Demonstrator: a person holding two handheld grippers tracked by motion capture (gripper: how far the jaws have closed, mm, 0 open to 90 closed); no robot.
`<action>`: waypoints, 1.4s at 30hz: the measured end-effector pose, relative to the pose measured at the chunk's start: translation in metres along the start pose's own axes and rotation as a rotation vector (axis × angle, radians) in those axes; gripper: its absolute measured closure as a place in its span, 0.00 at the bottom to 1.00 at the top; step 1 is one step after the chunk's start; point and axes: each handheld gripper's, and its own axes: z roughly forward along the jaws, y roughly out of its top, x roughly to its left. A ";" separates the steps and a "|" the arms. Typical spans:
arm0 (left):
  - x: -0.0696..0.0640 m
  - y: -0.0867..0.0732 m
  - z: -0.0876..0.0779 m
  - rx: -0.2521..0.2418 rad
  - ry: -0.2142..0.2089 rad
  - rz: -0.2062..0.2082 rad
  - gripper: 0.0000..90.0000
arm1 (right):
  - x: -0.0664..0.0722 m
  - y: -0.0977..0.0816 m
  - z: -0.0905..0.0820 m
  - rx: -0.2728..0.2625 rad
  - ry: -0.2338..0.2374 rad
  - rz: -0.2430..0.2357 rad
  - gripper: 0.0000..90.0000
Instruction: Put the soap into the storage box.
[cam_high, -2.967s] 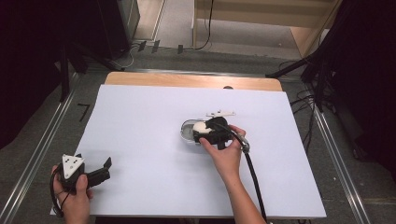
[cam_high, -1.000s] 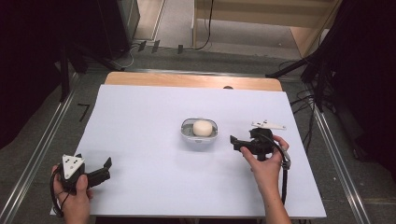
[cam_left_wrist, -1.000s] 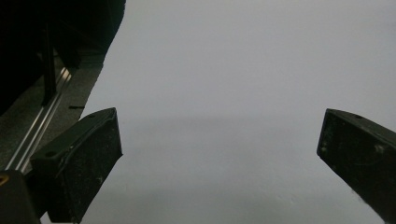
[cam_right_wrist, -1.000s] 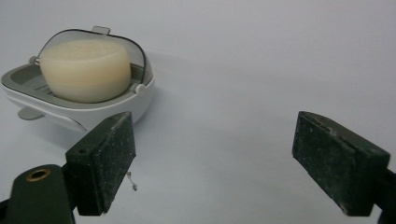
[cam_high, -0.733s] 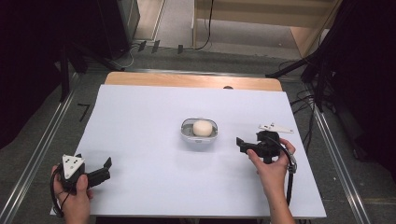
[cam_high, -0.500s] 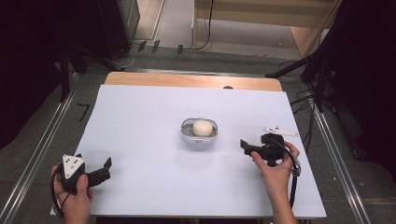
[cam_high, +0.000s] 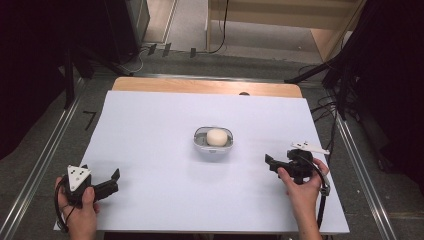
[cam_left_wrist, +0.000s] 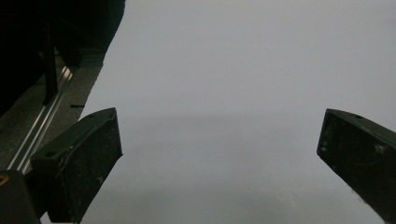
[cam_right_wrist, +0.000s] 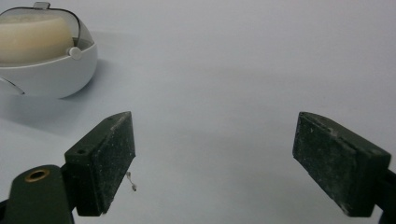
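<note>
At the near left edge of the worktop (cam_high: 150, 125), the left claw (cam_high: 114, 176) rests in the person's hand, its jaws spread wide with bare white surface between them. At the near right, the right claw (cam_high: 269, 161) is likewise released: its jaws stand well apart and grasp nothing. Farther in, near the middle of the worktop, sits the small white bowl (cam_high: 213, 141) with a pale round lump (cam_high: 216, 136) inside it. From the right claw the bowl lies ahead and off to the left, near but apart; the right hand is clearly the nearer one. The bowl is roughly round, a thin handle arching across it, so I judge no approach angle is favoured.
</note>
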 end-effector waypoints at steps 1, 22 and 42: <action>0.000 0.000 0.000 0.001 -0.002 0.000 0.00 | -0.002 -0.001 -0.001 -0.001 -0.002 0.000 0.15; 0.000 0.000 0.001 0.006 0.001 0.004 0.00 | -0.029 -0.023 -0.026 -0.032 -0.059 -0.002 0.15; -0.001 0.002 0.004 0.040 0.020 0.005 0.00 | -0.075 -0.056 -0.060 -0.041 -0.123 0.054 0.15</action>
